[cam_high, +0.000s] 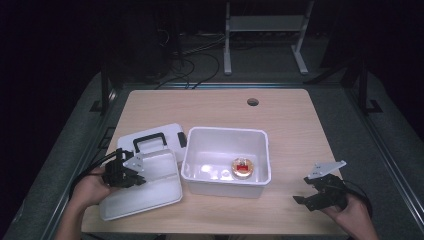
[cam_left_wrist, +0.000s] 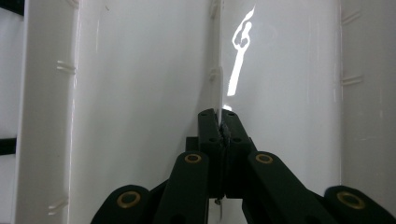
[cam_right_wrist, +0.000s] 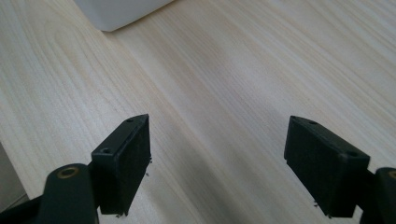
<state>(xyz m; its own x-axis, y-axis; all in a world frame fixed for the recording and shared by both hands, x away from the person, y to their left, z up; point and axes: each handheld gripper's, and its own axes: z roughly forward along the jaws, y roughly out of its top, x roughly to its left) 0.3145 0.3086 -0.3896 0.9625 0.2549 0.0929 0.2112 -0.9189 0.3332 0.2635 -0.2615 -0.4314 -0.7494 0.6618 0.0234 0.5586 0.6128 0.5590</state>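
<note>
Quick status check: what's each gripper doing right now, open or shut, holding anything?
Left gripper: shut on a thin rib of the white lid.
Right gripper: open, holding nothing, above the wooden table.

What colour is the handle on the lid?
Black, on the white lid; the handle shows best in the high view.

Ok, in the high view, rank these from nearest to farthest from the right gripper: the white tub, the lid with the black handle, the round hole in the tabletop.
From the right gripper:
1. White tub, just to its left at the table's middle.
2. Round hole, near the table's far edge.
3. Lid, at the left side, its rim pinched in the left gripper.
</note>
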